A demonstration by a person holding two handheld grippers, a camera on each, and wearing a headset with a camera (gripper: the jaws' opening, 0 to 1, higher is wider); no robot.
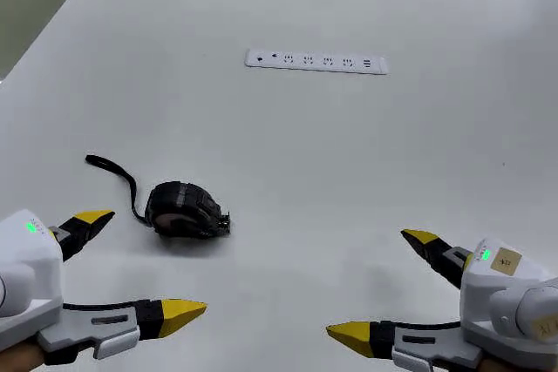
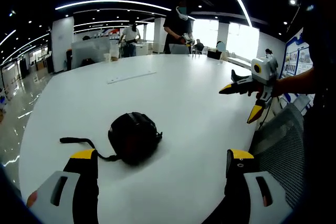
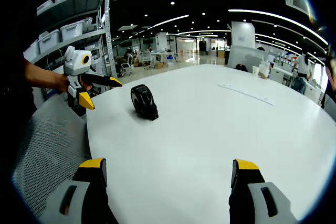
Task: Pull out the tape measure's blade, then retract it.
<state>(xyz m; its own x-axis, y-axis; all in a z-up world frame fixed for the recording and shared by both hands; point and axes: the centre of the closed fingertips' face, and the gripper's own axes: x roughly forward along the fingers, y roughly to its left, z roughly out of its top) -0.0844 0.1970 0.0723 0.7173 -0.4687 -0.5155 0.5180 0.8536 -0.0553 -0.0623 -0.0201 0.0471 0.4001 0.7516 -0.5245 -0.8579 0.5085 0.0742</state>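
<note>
On the smooth, glossy white counter (image 1: 349,172), a tape measure (image 1: 185,209): black, rounded, rubbery-looking case lying on its flat side, toward the near left in the head view. Thin black strap (image 1: 118,170) curling away from the case toward the far left, limp on the counter. Small metallic tip at the case's near right corner, blade wound in. Just ahead of the left gripper (image 1: 155,260) and untouched by it; well apart from the right gripper (image 1: 368,282). Both grippers released, jaws spread wide, grasping nothing and held just above the near edge of the counter. White moulded bodies, dark tapering jaws capped with pointed yellow tips, a small green light on each body. In the left gripper view, the domed case (image 2: 134,136) straight ahead between the two yellow-capped jaws, strap trailing to the left, right gripper (image 2: 235,106) off to the right over the counter's edge. Far across the counter, a long, flat, white power strip (image 1: 316,61) with a row of sockets, lying crosswise.
</note>
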